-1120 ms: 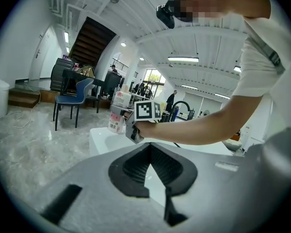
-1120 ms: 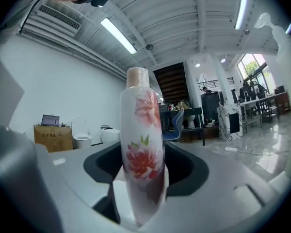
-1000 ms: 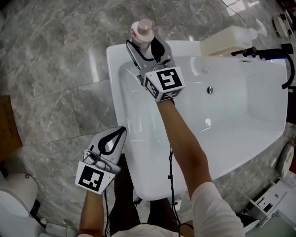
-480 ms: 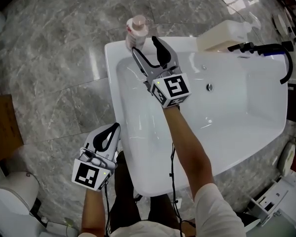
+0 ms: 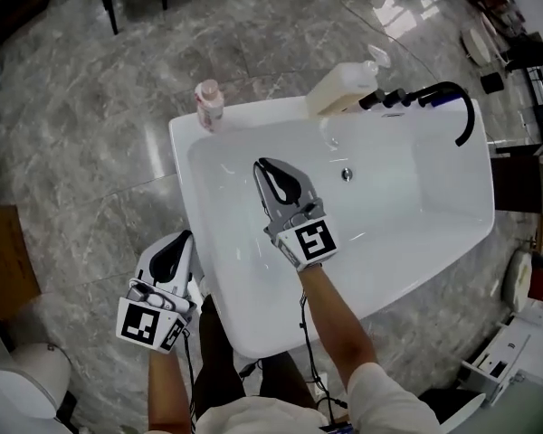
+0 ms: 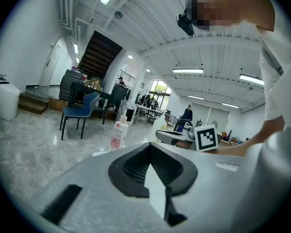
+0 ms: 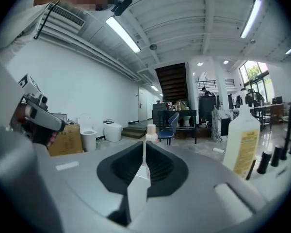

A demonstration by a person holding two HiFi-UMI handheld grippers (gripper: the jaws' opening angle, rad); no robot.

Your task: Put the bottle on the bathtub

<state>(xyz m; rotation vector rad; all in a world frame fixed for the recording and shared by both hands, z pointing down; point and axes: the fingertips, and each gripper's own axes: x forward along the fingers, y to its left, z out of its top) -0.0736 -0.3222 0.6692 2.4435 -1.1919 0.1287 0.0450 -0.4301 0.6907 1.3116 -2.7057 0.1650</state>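
A small pink-capped bottle [image 5: 210, 103] stands upright on the far left corner of the white bathtub's rim [image 5: 177, 156]. Nothing holds it. My right gripper [image 5: 263, 165] hovers over the tub's basin, well back from the bottle, its jaws shut and empty. In the right gripper view the bottle [image 7: 150, 132] shows just past the closed jaws. My left gripper [image 5: 182, 240] hangs outside the tub's left wall over the floor, shut and empty. From the left gripper view the bottle [image 6: 119, 134] stands ahead and slightly left.
A large white pump bottle [image 5: 342, 86] and a black faucet [image 5: 439, 92] sit on the tub's far rim. The drain [image 5: 346, 174] lies in the basin. A toilet [image 5: 23, 382] and a cardboard box [image 5: 0, 251] are at the left, on the grey marble floor.
The right gripper released the bottle on the tub's corner, drew back toward me over the basin and shut. The left gripper stayed shut beside the tub.
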